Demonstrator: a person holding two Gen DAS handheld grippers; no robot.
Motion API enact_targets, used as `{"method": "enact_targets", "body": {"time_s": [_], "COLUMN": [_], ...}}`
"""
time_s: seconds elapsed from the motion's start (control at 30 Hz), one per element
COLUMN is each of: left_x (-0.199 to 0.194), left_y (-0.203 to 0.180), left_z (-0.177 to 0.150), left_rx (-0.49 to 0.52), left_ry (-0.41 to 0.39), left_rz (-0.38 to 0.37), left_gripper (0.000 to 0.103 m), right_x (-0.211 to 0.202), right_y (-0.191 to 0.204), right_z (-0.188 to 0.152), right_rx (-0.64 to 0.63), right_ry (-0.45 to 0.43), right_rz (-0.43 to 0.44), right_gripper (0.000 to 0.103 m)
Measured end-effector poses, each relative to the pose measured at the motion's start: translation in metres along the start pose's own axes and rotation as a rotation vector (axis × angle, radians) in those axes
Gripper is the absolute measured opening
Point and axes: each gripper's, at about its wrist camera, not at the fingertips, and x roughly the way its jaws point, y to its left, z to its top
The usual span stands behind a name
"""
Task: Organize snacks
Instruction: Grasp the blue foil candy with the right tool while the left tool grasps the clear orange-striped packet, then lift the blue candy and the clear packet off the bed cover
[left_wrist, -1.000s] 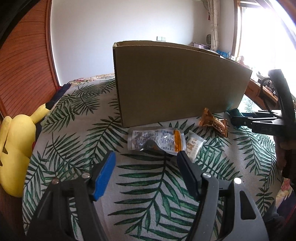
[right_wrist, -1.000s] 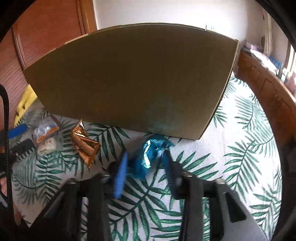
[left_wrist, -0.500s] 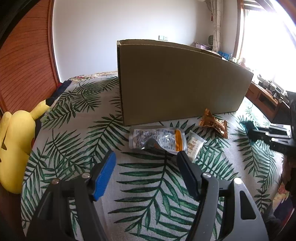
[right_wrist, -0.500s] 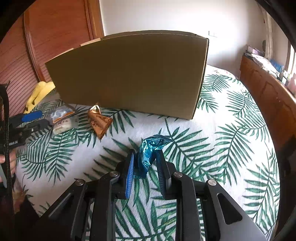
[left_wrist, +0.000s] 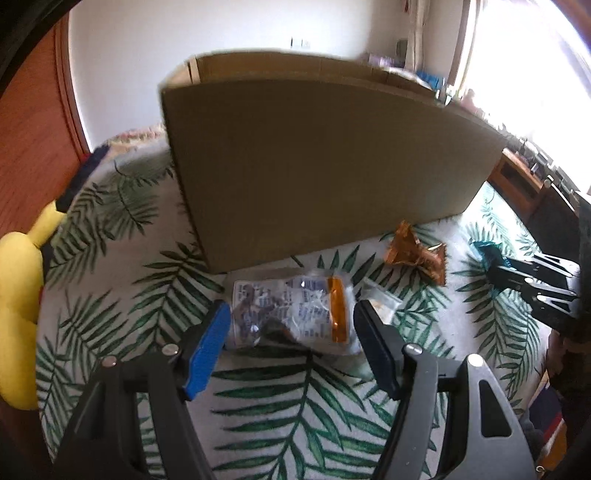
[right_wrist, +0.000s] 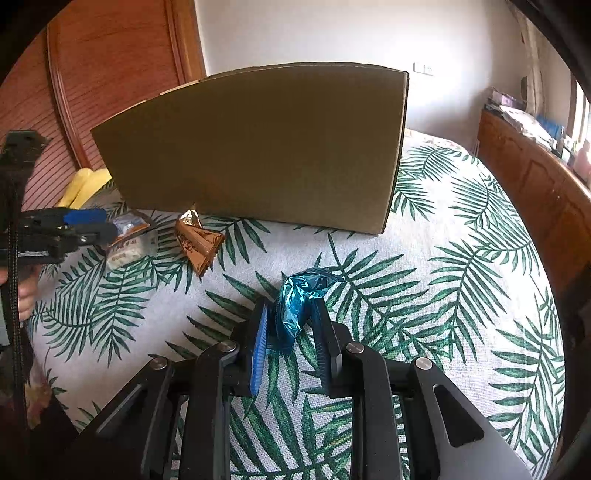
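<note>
Your right gripper (right_wrist: 290, 321) is clamped on the crinkly blue foil wrapper (right_wrist: 299, 301), lifted above the palm-leaf bedspread (right_wrist: 461, 295). Your left gripper (left_wrist: 291, 332) sits wide open around the clear snack packet (left_wrist: 291, 312), just in front of the cardboard box (left_wrist: 325, 170).

Both black plastic 2-finger grippers, left gripper (left_wrist: 291, 334) and right gripper (right_wrist: 290, 325), carry silver screws and 1 blue pad.

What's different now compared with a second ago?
The right claw has just closed on the blue wrapper and drawn it back from the box. The left claw, open, moved up to the clear packet. The gold wrapper and box stayed put.
</note>
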Motion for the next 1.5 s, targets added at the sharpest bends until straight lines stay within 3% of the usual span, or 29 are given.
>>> {"method": "enact_targets", "body": {"time_s": [0.23,0.43,0.47,0.8,1.03,1.1,1.5], "left_x": [0.010,0.021,0.027,0.032,0.025,0.022,0.002], "left_y": [-0.001,-0.007,-0.006,-0.005,-0.004,-0.005,-0.007], "left_z": [0.011,0.013,0.012,0.013,0.003,0.001,-0.009], "left_rx": [0.013,0.066,0.069,0.072,0.077,0.086,0.078], "left_ry": [0.028,0.039,0.073,0.030,0.033,0.032,0.021], "left_rz": [0.008,0.055,0.064,0.067,0.060,0.050,0.019], "left_gripper": [0.072,0.084,0.086,0.091,0.090,0.084,0.082], "right_x": [0.001,0.003,0.003,0.004,0.005,0.005,0.005], "right_y": [0.008,0.010,0.010,0.012,0.012,0.012,0.013], "right_z": [-0.001,-0.001,-0.001,-0.001,-0.001,-0.001,-0.001], "right_rx": [-0.045,-0.048,-0.047,-0.052,-0.057,-0.056,-0.057], "right_ry": [0.000,0.001,0.000,0.003,0.007,0.006,0.007], "right_rz": [-0.012,-0.015,-0.015,-0.015,-0.017,-0.016,-0.017], "right_gripper": [0.021,0.021,0.021,0.021,0.021,0.021,0.021]}}
